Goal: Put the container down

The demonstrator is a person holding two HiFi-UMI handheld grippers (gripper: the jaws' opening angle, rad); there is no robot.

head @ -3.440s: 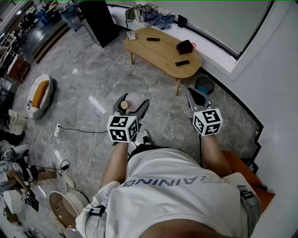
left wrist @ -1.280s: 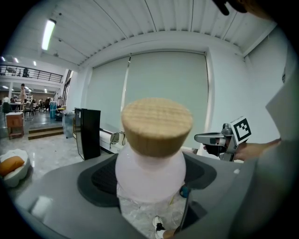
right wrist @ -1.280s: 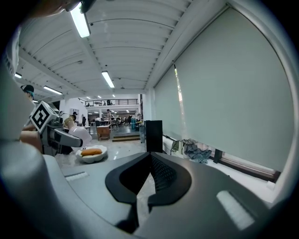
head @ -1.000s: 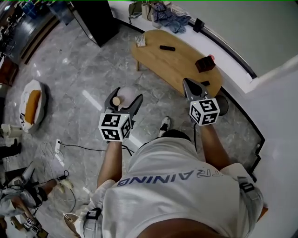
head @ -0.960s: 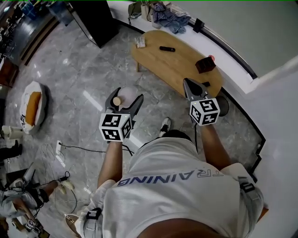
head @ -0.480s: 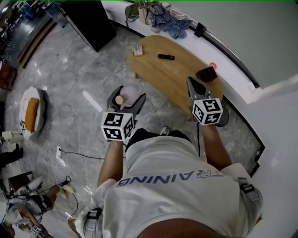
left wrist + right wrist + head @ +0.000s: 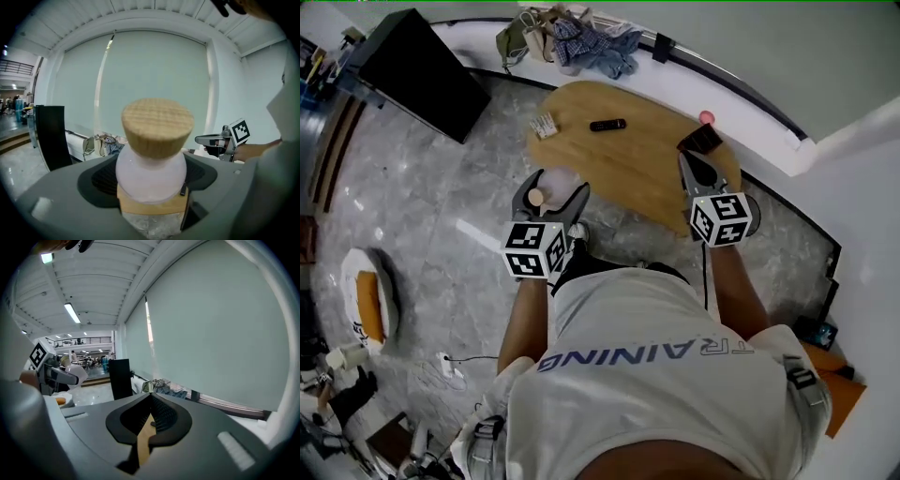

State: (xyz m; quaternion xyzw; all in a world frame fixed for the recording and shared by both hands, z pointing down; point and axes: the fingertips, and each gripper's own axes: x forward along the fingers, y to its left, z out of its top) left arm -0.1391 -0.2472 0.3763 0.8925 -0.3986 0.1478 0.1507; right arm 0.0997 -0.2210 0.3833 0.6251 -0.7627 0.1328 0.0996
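The container (image 7: 562,182) is a round frosted white jar with a cork lid (image 7: 157,123). My left gripper (image 7: 554,193) is shut on it, and the jaws clasp its belly (image 7: 150,168) on both sides. It hangs upright over the near left edge of the oval wooden table (image 7: 628,164). My right gripper (image 7: 685,161) is shut with nothing in it, and it is over the table's right end. In the right gripper view its jaws (image 7: 151,401) meet, and the left gripper (image 7: 55,376) with the jar shows at far left.
On the table lie a black remote (image 7: 607,125), a dark box (image 7: 699,139), a pink object (image 7: 706,117) and a small pack (image 7: 544,127). A black cabinet (image 7: 417,75) stands to the left. Bags and clothes (image 7: 577,42) lie on the window ledge.
The view has moved forward to the table, which now lies under both grippers. The jar has stayed in the left gripper, and the right gripper has stayed shut.
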